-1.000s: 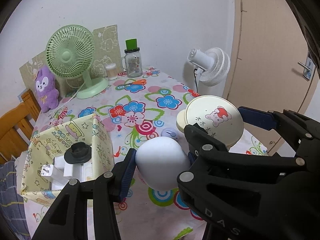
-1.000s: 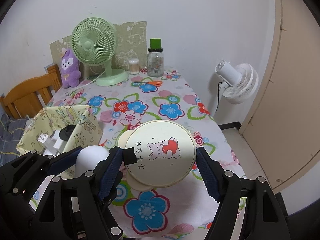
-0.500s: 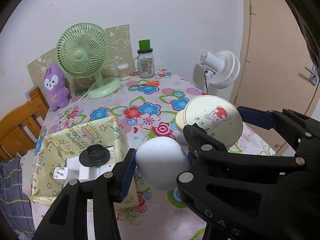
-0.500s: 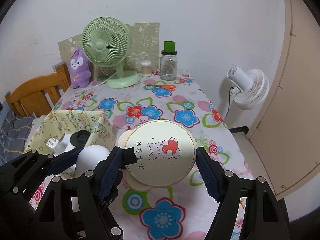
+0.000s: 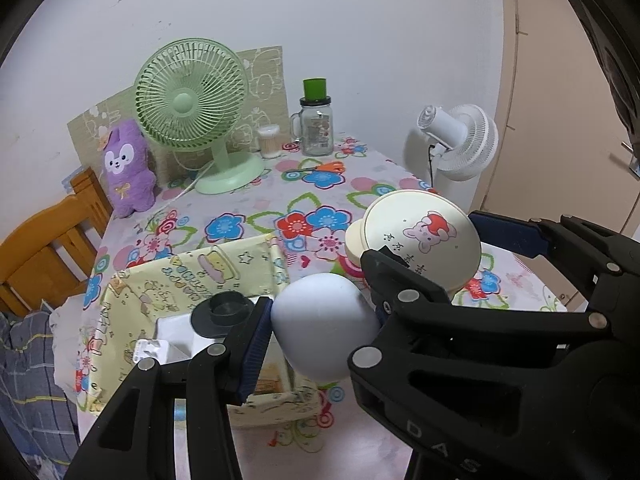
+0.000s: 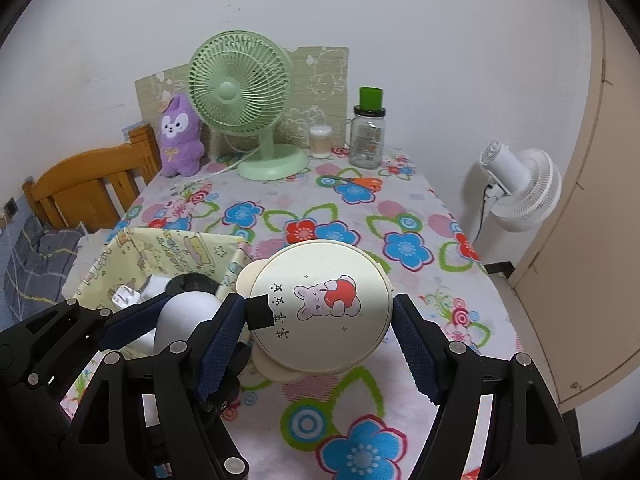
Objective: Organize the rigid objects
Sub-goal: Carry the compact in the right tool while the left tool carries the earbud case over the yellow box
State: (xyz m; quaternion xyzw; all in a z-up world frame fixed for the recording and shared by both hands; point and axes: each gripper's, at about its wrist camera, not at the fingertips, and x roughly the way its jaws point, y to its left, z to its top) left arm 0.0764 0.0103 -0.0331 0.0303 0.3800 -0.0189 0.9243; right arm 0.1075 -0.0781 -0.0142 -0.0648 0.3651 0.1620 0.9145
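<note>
My left gripper (image 5: 320,314) is shut on a white egg-shaped object (image 5: 324,328), held in the air over the right wall of a yellow patterned fabric box (image 5: 192,272). Inside the box lie a black round cap (image 5: 224,312) and a white plug (image 5: 152,350). My right gripper (image 6: 318,312) is shut on a round cream case (image 6: 328,276) with small ears and a rabbit-and-apple picture, held above the flowered tablecloth just right of the yellow box (image 6: 168,248). The egg (image 6: 184,312) shows at the right wrist view's lower left.
At the table's back stand a green desk fan (image 5: 192,96), a purple plush (image 5: 126,168), a swab jar (image 5: 269,142) and a glass jar with a green lid (image 5: 316,128). Orange scissors (image 5: 320,168) lie nearby. A wooden chair (image 5: 44,248) is left, a white fan (image 5: 460,140) and a door right.
Both grippers have carried their loads leftward across the table together. The egg, earlier over the bare cloth right of the yellow box, now hangs over the box's right wall.
</note>
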